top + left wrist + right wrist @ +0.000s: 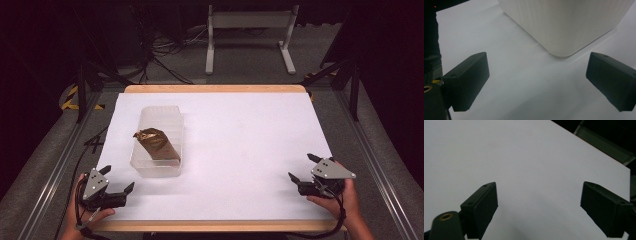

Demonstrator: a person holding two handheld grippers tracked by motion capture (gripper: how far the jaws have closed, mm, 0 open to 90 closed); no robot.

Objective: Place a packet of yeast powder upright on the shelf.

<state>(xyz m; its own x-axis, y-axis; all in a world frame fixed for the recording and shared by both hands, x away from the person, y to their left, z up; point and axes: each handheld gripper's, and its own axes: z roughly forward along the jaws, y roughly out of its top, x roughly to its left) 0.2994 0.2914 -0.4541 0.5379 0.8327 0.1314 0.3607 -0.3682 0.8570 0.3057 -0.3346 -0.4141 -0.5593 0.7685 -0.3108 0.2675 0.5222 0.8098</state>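
From the high view, a clear ribbed plastic container (159, 142) lies on the white table (240, 150) just ahead of the left gripper (119, 184), holding a crumpled brown foil bag (156, 144) that looks light, crinkly and slippery, best pinched at its twisted top. In the left gripper view, that gripper's jaws stand apart before the container's stiff rounded corner (564, 27); in the right gripper view, the right gripper (539, 207) gapes over bare table, well to the container's right

A rectangular surface (240, 150) covered in white, with a light wood edge showing along its far and near sides. 1 clear ribbed plastic container (159, 142) sits directly on its left half, with a crumpled brown packet (156, 144) inside it. Grey floor (45, 155) surrounds the surface.
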